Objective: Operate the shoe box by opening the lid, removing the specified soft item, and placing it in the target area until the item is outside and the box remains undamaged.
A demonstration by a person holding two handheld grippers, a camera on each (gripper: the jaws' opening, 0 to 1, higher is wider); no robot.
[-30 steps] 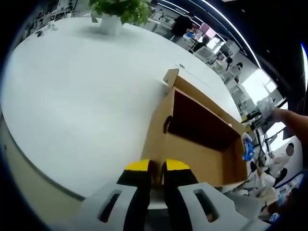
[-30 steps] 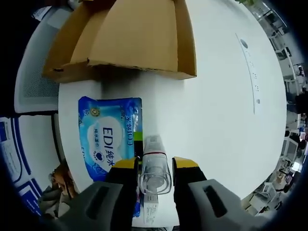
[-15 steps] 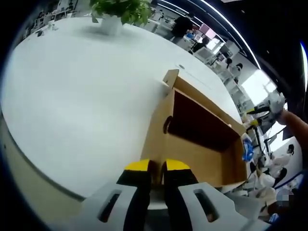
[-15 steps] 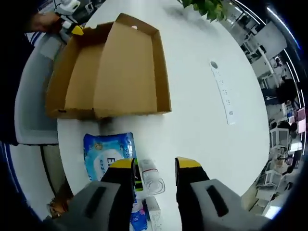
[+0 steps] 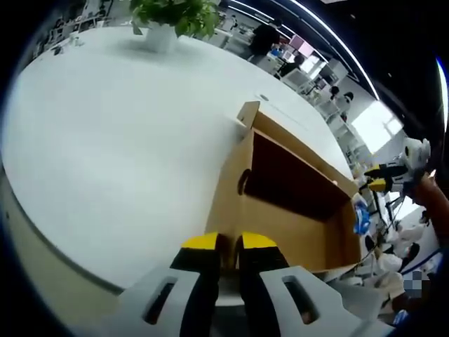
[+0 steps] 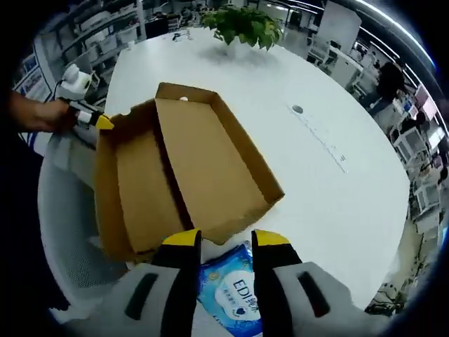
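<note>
Jaws of the right gripper [image 6: 220, 242] stand apart, released, over a blue wipes pack [image 6: 229, 291] lying on the white surface [image 6: 330, 189] at 6 o'clock. Beyond it, the open shoe box [image 6: 184, 175] sits empty. At 10 o'clock the left gripper [image 5: 223, 246] is clenched on the box's near wall [image 5: 280, 225]. A potted plant [image 6: 242, 27] stands at 12 o'clock.

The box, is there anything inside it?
The box looks empty: bare cardboard floor and walls. The blue wipes pack lies outside on the table. The near inner wall is hidden.
</note>
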